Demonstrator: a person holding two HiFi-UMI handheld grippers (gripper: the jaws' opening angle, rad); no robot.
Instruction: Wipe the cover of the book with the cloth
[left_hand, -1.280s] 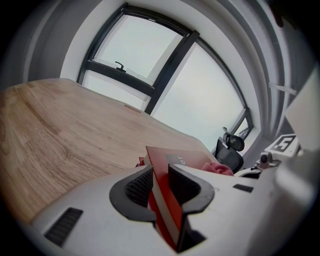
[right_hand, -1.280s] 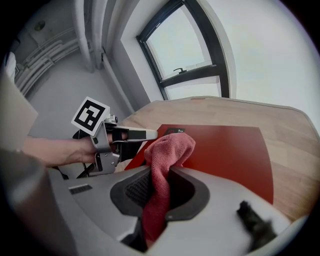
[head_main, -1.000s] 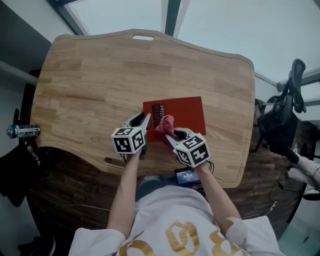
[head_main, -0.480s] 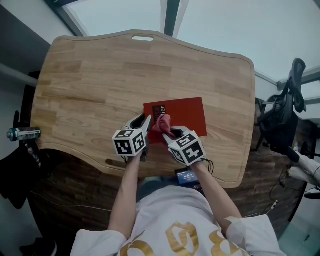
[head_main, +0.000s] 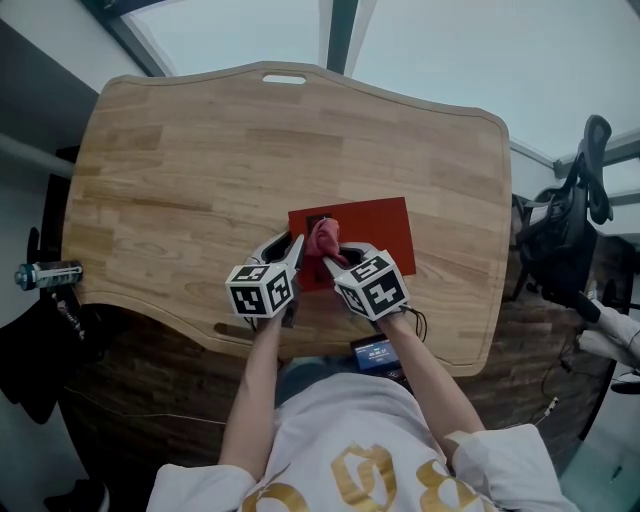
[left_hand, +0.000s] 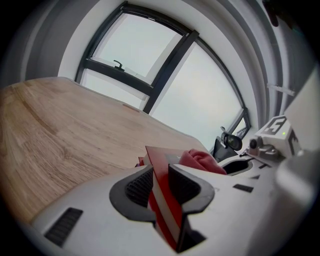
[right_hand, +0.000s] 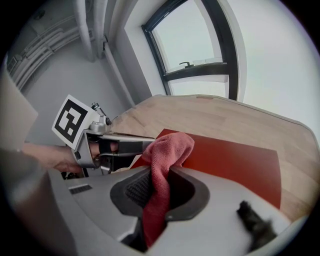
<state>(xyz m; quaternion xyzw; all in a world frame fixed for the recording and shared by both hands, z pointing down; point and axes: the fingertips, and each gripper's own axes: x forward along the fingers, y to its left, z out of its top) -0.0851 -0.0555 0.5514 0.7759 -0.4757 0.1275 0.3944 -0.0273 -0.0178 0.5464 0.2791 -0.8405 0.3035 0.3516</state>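
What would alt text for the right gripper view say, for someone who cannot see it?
The fingers of the right gripper pinch a pink cloth, bunched above a red book lying on a wooden table. At left, the left gripper clamps the book's edge; a window stands behind.

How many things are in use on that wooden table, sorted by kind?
Books: 1, the red book
Cloths: 1, the pink cloth
Hand-held grippers: 2, the left gripper and the right gripper
Total: 4
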